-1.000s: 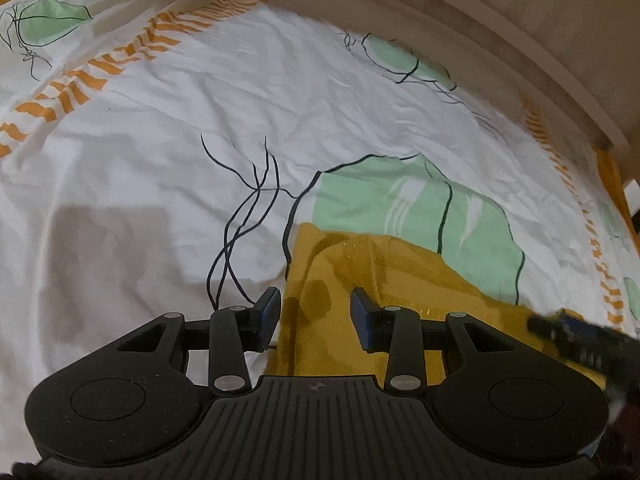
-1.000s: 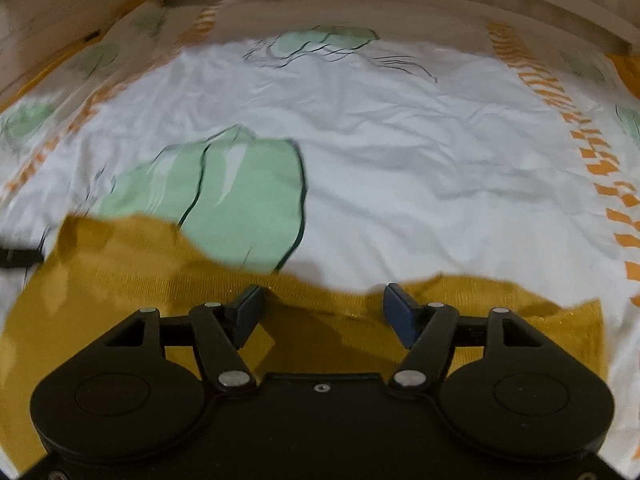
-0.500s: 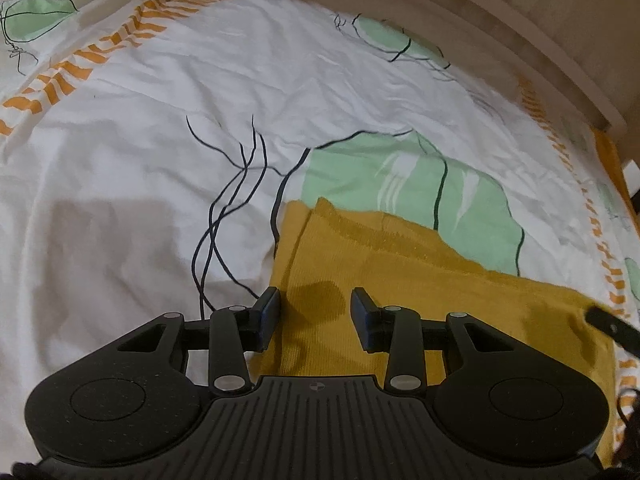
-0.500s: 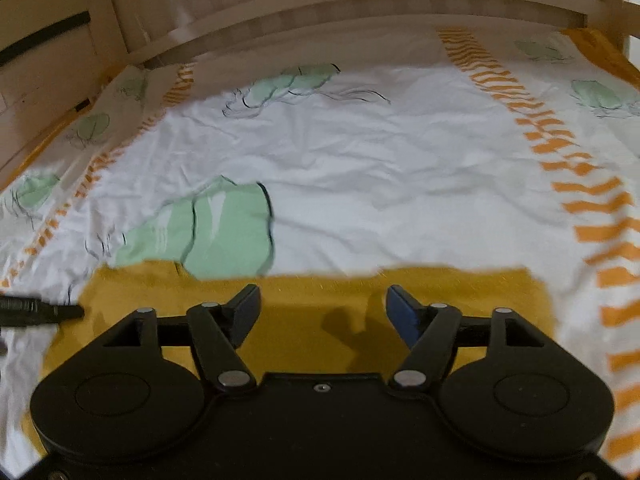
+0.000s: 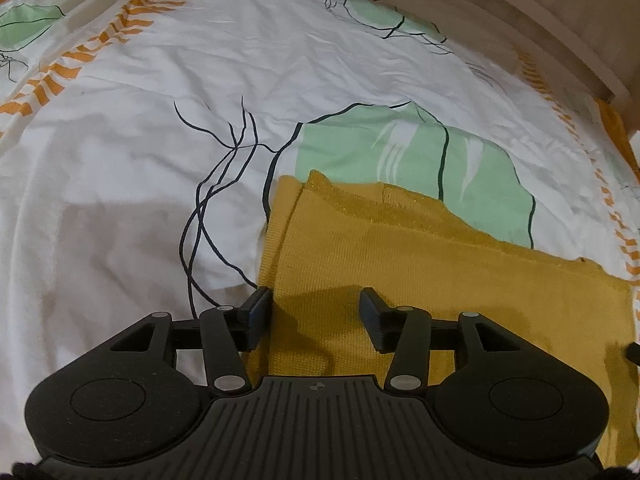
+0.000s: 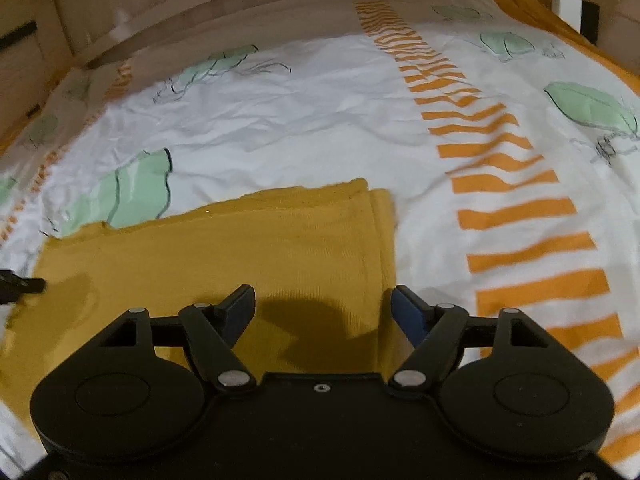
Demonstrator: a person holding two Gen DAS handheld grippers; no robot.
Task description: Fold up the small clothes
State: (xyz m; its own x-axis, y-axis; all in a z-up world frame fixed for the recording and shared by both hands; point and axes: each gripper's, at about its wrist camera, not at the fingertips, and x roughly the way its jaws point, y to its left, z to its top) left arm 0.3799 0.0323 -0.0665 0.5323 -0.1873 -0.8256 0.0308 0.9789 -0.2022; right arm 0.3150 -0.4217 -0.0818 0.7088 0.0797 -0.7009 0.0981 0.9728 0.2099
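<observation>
Below, mustard garment (image 5: 400, 264) lies folded on bedsheet (image 5: 160, 120); left gripper (image 5: 316, 312) and right gripper (image 6: 324, 310) have just been opening, spread, gripping nothing.

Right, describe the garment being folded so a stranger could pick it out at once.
Start from the white bed sheet printed with green leaves and orange stripes. On it, overlapping one big green leaf, lies the mustard-yellow knit garment, flat and folded double. It is the only plain-coloured cloth there.

One mustard garment (image 5: 420, 264) lies on one sheet (image 5: 120, 184); two grippers, left (image 5: 316, 310) and right (image 6: 324, 306).
</observation>
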